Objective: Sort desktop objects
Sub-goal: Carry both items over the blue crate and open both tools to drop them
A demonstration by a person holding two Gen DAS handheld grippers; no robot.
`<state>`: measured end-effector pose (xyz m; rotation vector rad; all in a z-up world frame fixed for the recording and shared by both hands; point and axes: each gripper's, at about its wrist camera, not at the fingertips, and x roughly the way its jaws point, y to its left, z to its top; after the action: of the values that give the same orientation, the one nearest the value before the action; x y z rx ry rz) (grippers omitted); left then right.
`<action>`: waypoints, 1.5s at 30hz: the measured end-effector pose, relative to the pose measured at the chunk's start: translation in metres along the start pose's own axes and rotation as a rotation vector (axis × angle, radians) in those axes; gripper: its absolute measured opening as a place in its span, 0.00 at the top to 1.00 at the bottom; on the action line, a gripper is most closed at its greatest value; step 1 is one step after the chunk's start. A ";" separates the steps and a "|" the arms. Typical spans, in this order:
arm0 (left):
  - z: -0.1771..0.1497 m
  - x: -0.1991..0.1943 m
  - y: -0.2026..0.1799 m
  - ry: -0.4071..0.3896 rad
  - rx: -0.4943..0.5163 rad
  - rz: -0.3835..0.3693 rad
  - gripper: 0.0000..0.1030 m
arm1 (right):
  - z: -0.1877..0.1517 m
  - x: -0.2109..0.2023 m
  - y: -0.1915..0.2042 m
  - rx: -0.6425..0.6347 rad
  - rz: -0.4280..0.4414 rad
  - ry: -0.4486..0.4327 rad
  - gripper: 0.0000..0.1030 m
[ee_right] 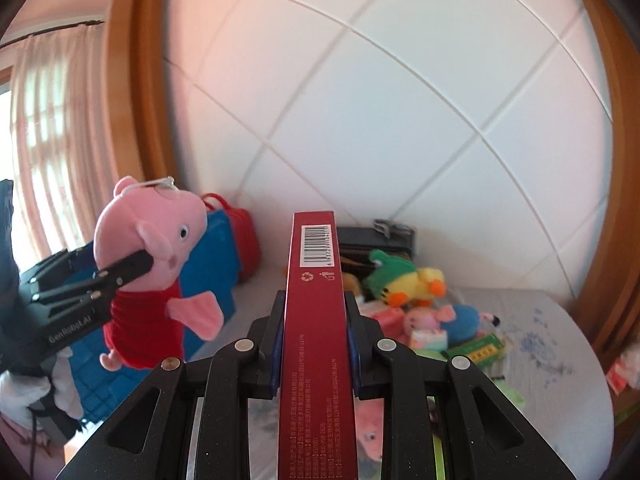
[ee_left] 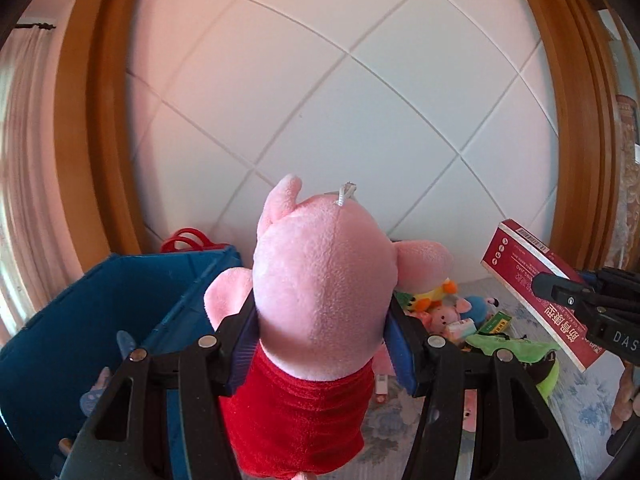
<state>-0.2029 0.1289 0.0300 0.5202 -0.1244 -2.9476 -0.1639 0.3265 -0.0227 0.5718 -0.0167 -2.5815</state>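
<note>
a white tiled wall (ee_left: 360, 100) fills the background, with a blue bin (ee_left: 80, 320) at the lower left. the left gripper (ee_left: 320, 336) is clenched on a pink pig plush (ee_left: 320, 280) at the frame centre. the right gripper (ee_right: 312, 340) grasps a red box (ee_right: 316, 320), held above the toy pile (ee_right: 420, 304) on the table (ee_right: 540, 340)

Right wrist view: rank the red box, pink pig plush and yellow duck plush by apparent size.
1. red box, though nearest the camera
2. pink pig plush
3. yellow duck plush, though farthest back
</note>
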 end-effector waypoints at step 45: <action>-0.043 -0.032 0.410 0.214 -0.187 0.170 0.33 | 0.064 0.168 0.404 -0.143 0.108 0.092 0.00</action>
<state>-0.1053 -0.2722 0.0439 0.7506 0.1229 -2.6830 -0.1354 -0.1135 0.0158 0.6177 0.1620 -2.4261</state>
